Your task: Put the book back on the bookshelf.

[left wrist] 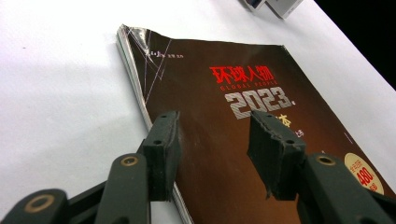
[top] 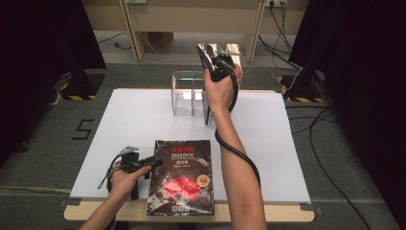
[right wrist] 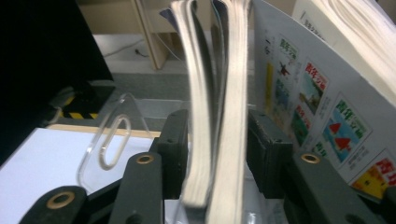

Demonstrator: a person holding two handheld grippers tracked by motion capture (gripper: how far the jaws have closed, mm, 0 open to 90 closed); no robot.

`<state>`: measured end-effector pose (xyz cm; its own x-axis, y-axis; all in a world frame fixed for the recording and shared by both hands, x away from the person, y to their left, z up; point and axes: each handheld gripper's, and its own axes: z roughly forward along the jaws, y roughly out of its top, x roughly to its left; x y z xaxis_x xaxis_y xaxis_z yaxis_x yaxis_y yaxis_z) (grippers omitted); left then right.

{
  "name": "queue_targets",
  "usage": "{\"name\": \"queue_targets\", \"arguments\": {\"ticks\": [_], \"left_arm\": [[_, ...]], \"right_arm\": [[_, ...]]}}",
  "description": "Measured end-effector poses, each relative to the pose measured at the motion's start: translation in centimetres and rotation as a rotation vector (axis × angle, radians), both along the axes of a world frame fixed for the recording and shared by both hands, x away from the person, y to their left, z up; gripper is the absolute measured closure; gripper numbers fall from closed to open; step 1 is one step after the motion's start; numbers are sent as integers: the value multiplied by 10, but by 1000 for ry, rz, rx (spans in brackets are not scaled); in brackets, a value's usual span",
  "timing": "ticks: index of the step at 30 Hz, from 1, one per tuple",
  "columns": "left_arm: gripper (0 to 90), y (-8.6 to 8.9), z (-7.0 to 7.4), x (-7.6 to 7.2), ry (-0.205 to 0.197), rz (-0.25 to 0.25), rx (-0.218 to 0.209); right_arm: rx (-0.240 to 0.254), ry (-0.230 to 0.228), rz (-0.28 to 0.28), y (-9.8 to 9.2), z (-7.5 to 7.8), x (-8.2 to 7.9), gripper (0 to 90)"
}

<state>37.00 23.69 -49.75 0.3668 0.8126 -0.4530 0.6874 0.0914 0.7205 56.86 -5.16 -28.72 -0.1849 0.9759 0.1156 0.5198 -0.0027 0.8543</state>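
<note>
White tabletop [top: 134,120] under my left claw [top: 156,162]; taped figure 5 [top: 82,129] on the grey floor [top: 48,143] to its left; black curtain [top: 364,72] right of my right claw [top: 208,51].

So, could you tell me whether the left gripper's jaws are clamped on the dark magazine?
No, the left gripper stands open above the dark magazine, which lies flat on the table.

Dark magazine [left wrist: 243,140]: its bottom runs off the edge in my left gripper view.
Standing magazines [right wrist: 219,102]: blurry up close between my right gripper [right wrist: 217,149] jaws; I can't tell if the pads touch them.
Clear rack [top: 187,93]: my right hand [top: 218,88] hides part of it.
Small cover words: too tiny to read.
</note>
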Motion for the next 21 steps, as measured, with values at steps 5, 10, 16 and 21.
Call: {"name": "queue_targets", "arguments": {"ticks": [5, 10, 16, 21], "left_arm": [[524, 1, 0, 0, -3, 3, -4], [524, 0, 0, 0, -3, 4, -6], [524, 0, -1, 0, -3, 4, -6], [524, 0, 0, 0, -5, 5, -5]], "right_arm": [[-12, 36, 5, 1, -1, 11, 631], [-47, 67, 6, 3, 0, 19, 682], [-76, 77, -12, 5, 1, 23, 756], [-73, 37, -26, 8, -3, 20, 767]]}}
